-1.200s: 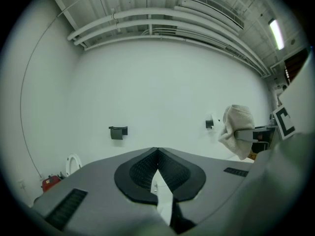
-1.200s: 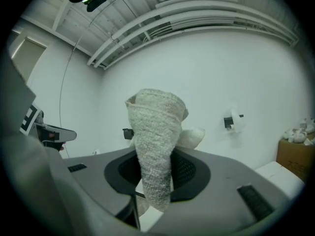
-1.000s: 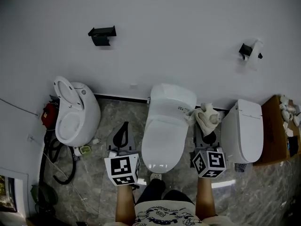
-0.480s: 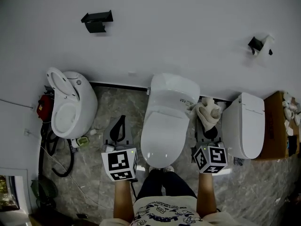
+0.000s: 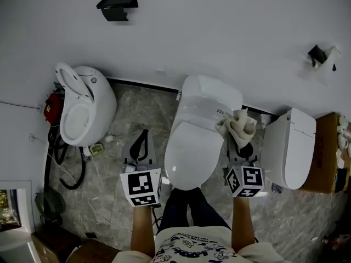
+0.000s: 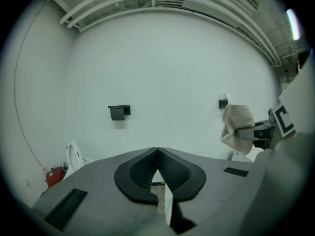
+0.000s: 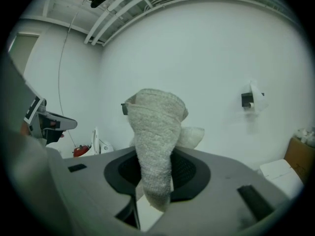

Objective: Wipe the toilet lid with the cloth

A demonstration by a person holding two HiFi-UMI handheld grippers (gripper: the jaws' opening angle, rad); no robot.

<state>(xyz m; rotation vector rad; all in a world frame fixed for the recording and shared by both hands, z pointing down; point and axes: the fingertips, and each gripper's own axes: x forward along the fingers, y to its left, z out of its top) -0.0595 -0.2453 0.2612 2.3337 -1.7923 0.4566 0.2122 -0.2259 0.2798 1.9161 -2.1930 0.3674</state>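
Plain white wall (image 5: 219,32) w/ black bracket (image 5: 117,6), grey marble floor (image 5: 109,212), brown box (image 5: 328,152) at rt.

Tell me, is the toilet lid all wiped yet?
Not yet. Done: the cloth is picked up, pinched in the jaws of the right gripper. In hand: it is held up beside the closed toilet lid, not on it. The left gripper is shut and empty on the other side. Left: all the wiping.

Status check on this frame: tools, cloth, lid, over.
Left tool shut, empty. Right tool shut on cloth, held just right of the closed toilet lid. Nothing lying on it.
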